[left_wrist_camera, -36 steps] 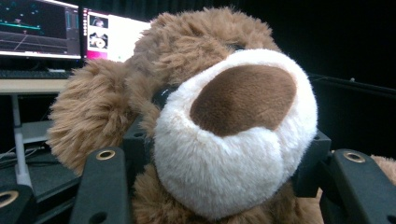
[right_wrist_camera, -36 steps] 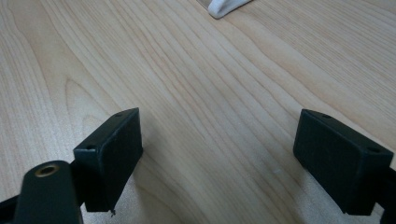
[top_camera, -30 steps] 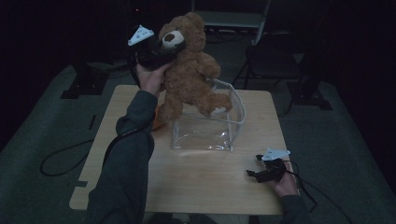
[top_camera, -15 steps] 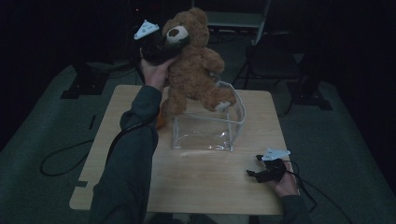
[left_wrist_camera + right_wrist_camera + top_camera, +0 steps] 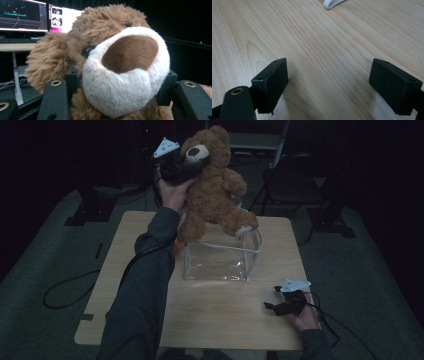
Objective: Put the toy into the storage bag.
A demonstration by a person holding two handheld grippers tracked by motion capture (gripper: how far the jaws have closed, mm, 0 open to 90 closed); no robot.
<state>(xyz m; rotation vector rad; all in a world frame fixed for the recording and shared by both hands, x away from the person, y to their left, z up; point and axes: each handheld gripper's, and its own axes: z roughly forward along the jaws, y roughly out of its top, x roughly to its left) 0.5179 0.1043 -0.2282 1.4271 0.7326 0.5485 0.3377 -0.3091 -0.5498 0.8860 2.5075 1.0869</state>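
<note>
A brown teddy bear hangs above the clear plastic bag on the wooden table, one foot over the bag's rim. My left gripper is shut on the bear's white muzzle, held high at the table's far side. In the left gripper view the bear's head sits between the two black jaws. My right gripper rests low at the table's near right corner, open, with bare wood between its jaws.
A folding chair stands behind the table on the right. Monitors glow on a desk beyond the bear. Cables trail on the floor at left. A white edge of the bag lies ahead of the right gripper.
My left gripper has lifted the bear higher and slightly farther back above the bag. The right gripper has stayed put.
</note>
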